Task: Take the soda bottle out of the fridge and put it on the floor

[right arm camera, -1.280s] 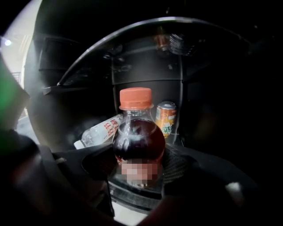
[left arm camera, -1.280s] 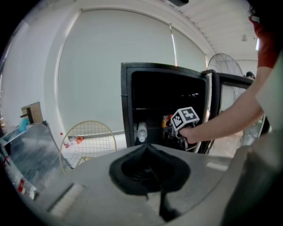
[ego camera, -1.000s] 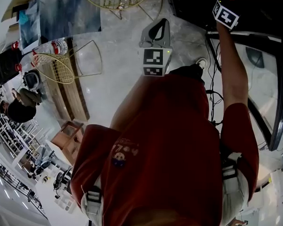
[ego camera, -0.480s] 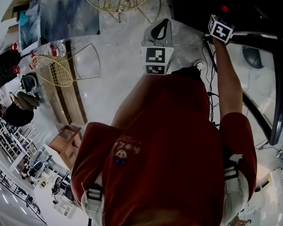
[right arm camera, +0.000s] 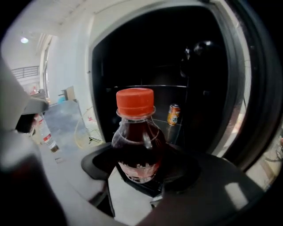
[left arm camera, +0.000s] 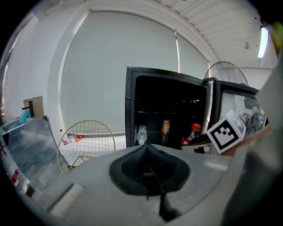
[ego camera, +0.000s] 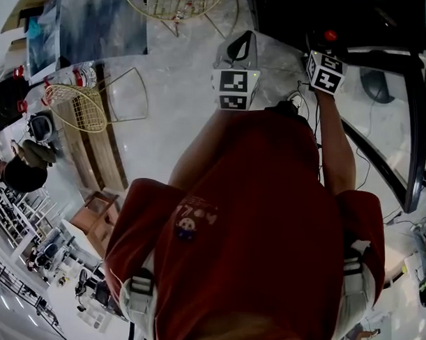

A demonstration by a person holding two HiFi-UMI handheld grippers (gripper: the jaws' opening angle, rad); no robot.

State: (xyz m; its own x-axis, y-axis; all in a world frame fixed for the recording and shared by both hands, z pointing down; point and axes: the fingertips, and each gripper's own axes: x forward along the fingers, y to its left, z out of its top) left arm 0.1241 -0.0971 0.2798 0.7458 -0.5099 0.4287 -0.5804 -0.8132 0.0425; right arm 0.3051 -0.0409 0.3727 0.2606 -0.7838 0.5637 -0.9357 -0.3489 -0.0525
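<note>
While a person (ego camera: 253, 223) in a red shirt leans over the pale floor (ego camera: 173, 122), the head view shows the left gripper (ego camera: 236, 55) raised just beside the right gripper (ego camera: 324, 65), which is at the open fridge (ego camera: 302, 15). From the left gripper view, its jaws sit pressed together on nothing, and a water bottle (left arm camera: 141, 133) and a can (left arm camera: 166, 127) stand on the fridge shelf. From the right gripper view, the jaws clamp the upright, red-capped soda bottle (right arm camera: 138, 141) at the fridge's open front.
</note>
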